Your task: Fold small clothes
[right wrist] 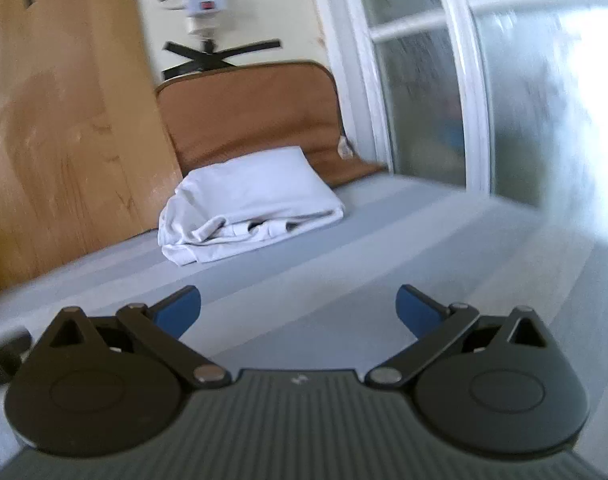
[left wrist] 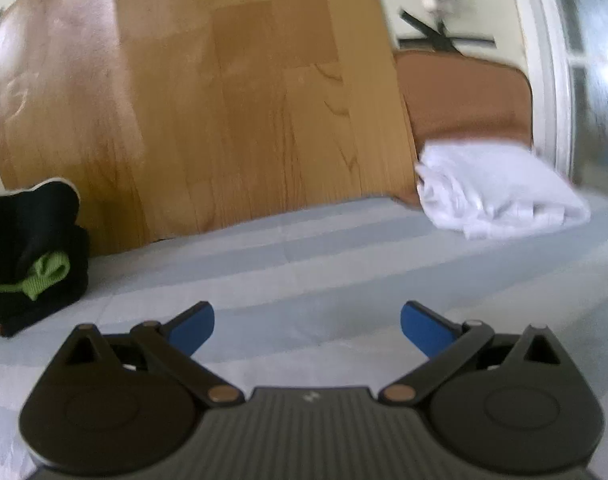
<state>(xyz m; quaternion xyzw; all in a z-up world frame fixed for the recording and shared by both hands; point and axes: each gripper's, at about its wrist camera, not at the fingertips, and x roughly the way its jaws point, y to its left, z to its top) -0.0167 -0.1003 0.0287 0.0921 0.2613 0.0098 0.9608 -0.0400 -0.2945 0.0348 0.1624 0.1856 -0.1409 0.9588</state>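
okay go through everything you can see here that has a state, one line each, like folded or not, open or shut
White garment: folded, lying on the striped sheet by the wooden board.
Black and green garment: folded into a stack, at the left edge of the sheet.
Left claw: open, nothing between the pads.
Right claw: open, nothing between the pads.
Striped sheet: spread flat.

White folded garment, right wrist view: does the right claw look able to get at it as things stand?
Probably yes. The right claw is open and empty, with only bare striped sheet between it and the white garment.
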